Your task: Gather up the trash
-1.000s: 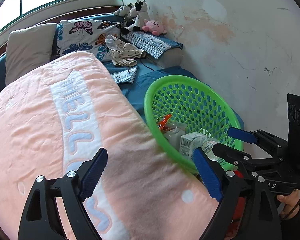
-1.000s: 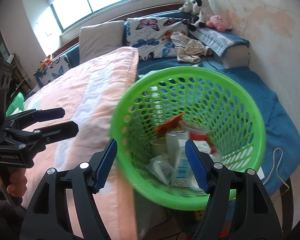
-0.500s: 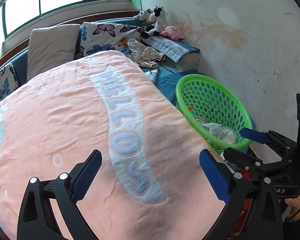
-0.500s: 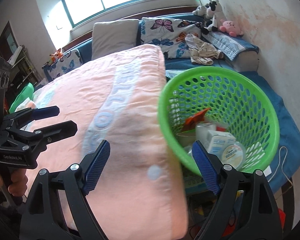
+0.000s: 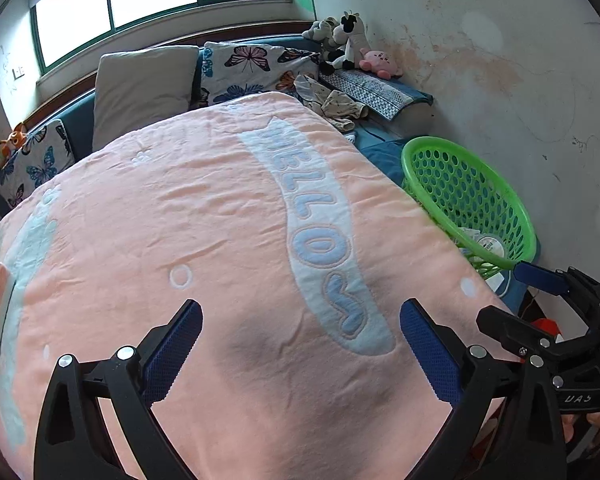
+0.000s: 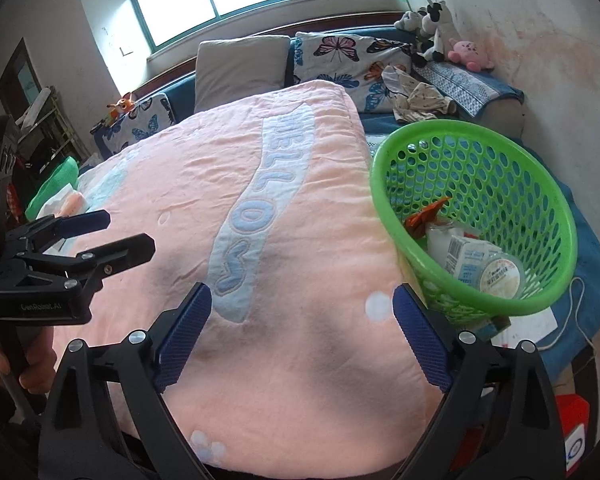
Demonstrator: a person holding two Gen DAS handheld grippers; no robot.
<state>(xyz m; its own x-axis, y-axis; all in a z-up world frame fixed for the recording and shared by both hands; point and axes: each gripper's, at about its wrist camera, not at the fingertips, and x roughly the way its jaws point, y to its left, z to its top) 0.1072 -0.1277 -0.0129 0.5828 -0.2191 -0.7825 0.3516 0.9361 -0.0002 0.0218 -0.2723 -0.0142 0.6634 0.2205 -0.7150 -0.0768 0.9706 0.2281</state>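
Both grippers, left [image 5: 300,350] and right [image 6: 302,338], hung released over the pink blanket [image 6: 260,360]; trash sat in green basket [image 6: 556,216] at its right edge.

Both wrist views low over pink blanket [image 5: 228,216], sharing green basket [image 6: 384,184]

Pink blanket [image 5: 180,220], green basket [image 6: 556,216], butterfly-print pillow [image 6: 336,56].

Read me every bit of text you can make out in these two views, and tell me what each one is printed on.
"HELLO" in pale blue letters on the pink blanket.
"GenRobot.AI" on the body of the left gripper.
The marking on the right gripper body is too unclear to read.
Print on the small carton and the round lid in the green basket is too small to read.
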